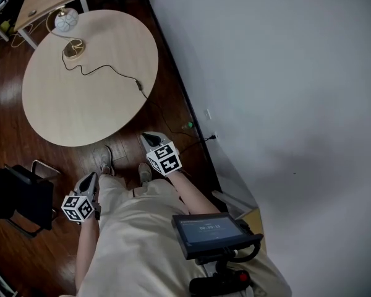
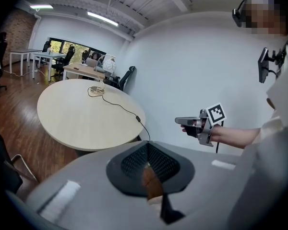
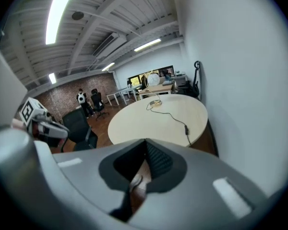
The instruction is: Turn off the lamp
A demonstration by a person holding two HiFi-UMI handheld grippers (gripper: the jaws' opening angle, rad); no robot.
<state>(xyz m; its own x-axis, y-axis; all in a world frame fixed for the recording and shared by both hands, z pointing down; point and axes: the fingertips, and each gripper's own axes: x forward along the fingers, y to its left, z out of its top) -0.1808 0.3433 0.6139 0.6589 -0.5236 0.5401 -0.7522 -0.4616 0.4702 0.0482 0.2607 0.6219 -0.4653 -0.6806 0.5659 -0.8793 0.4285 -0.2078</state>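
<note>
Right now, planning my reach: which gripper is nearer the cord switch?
Right. The right gripper is off the table's edge, short of the switch; the left gripper, farther back.

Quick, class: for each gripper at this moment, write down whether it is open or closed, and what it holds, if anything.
Left gripper: closed, jaws together, holding nothing.
Right gripper: closed, jaws together, holding nothing.

The person holds a gripper in each hand, low in front of the torso, both pointing forward and tilted downward. The left gripper (image 1: pixel 88 179) sits close to the body, and the right gripper (image 1: pixel 149 138) reaches further ahead on an extended right forearm (image 1: pixel 195 198). Each has its jaws pressed together with nothing between them.
</note>
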